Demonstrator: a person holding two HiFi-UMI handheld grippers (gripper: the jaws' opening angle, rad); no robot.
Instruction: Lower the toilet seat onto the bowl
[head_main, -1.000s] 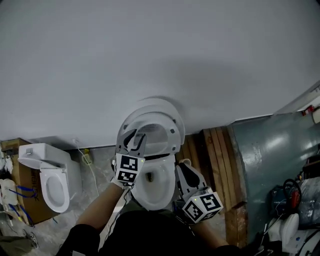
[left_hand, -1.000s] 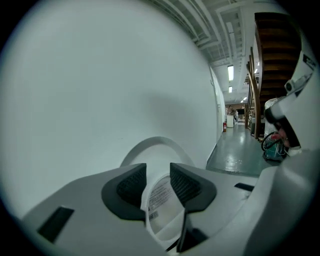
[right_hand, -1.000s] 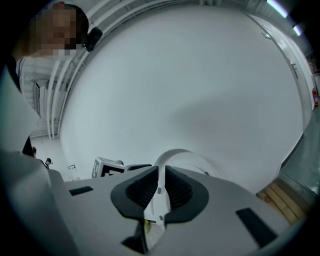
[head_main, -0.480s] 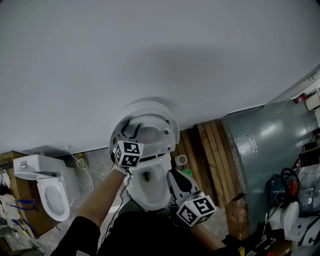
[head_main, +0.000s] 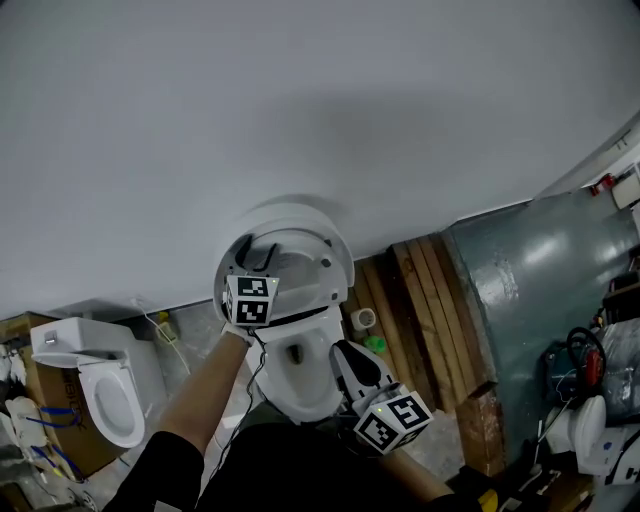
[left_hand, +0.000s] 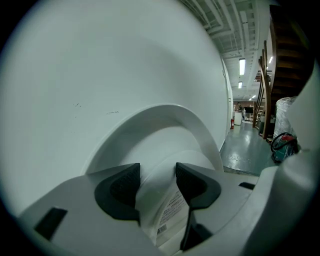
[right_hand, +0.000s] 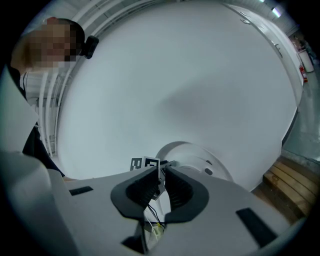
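Note:
The white toilet stands against the wall in the head view, its seat (head_main: 325, 272) and lid (head_main: 300, 215) raised upright over the bowl (head_main: 300, 368). My left gripper (head_main: 256, 258) reaches up to the left side of the raised seat. In the left gripper view its jaws (left_hand: 157, 172) are opening, and the seat's white rim (left_hand: 167, 207) with a printed label stands between the pads. My right gripper (head_main: 341, 352) hangs low beside the bowl's right edge. It is shut (right_hand: 162, 174) with nothing in it, and it points toward the toilet (right_hand: 192, 160).
A second white toilet (head_main: 100, 390) and a cardboard box (head_main: 25, 425) stand at the left. Wooden planks (head_main: 435, 300) lie right of the bowl, with a tape roll (head_main: 362, 318) and a small green thing (head_main: 376, 343) beside them. The white wall (head_main: 300, 100) is behind.
My left gripper has climbed from the seat's lower left up to its upper left side. The right gripper has shifted slightly left beside the bowl.

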